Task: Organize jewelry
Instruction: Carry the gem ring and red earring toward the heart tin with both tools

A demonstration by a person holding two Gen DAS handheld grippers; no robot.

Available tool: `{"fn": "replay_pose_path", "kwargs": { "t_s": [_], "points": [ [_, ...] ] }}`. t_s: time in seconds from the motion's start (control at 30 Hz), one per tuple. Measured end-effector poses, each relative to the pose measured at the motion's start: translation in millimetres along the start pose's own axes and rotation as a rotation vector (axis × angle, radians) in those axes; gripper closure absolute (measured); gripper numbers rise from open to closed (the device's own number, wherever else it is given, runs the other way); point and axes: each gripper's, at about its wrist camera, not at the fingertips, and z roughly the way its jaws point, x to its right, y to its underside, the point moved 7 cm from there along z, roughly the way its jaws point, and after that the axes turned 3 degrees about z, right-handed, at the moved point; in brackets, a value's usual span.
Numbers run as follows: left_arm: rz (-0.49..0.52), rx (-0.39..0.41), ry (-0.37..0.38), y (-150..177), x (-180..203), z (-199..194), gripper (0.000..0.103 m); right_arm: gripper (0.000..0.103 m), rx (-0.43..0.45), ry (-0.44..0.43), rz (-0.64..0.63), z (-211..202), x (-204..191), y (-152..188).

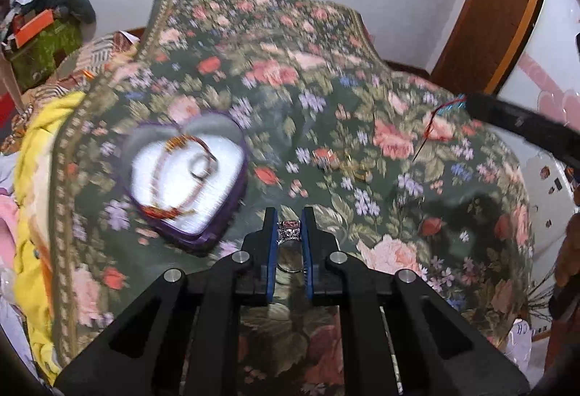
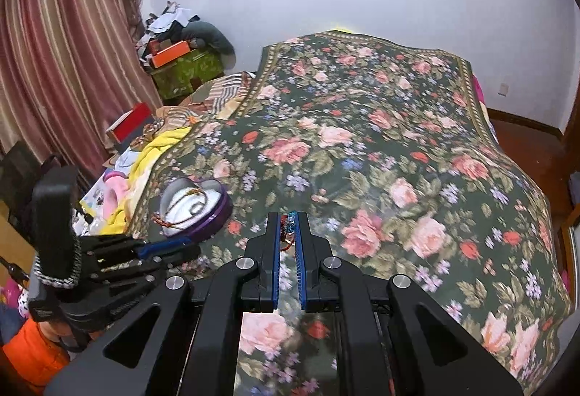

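Left wrist view shows the left hand-held gripper clenched on a silver ring with a pink stone, the blue pads pressing on either side of the ring's setting while the band hangs down between the fingers. It is held above the floral bedspread that covers the bed. To the left of this gripper, near it, a purple heart-shaped jewelry box sits open on the bedspread; its white lining holds a beaded red and gold bracelet and a plain ring, though motion blur hides their finer detail. Farther right on the bedspread lies a small cluster of gold-coloured jewelry, too blurred to identify piece by piece. At the right edge a red cord dangles from the dark tip of the other tool. Right wrist view shows the right hand-held gripper clenched tight on a small blue crystal piece with a red cord, pinched at the fingertips, the cord trailing down between the pads. The heart-shaped box lies to its left, and the left gripper's black body appears just near of that box at the left edge. A yellow blanket is bunched beside the bedspread's left border, and striped curtains hang far left.
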Motion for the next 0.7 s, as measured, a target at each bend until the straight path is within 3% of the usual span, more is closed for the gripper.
{"fn": "replay_pose_path", "kwargs": {
  "t_s": [0.33,0.7],
  "points": [
    [-0.030,0.136,-0.061,-30,-38,-56,0.092,0.096,0.008,-0.081,-0.069,18,-51,-16],
    [-0.080,0.186,-0.120,-38,-79,-75,0.092,0.096,-0.003,-0.146,-0.127,40,-92,-28]
  ]
}}
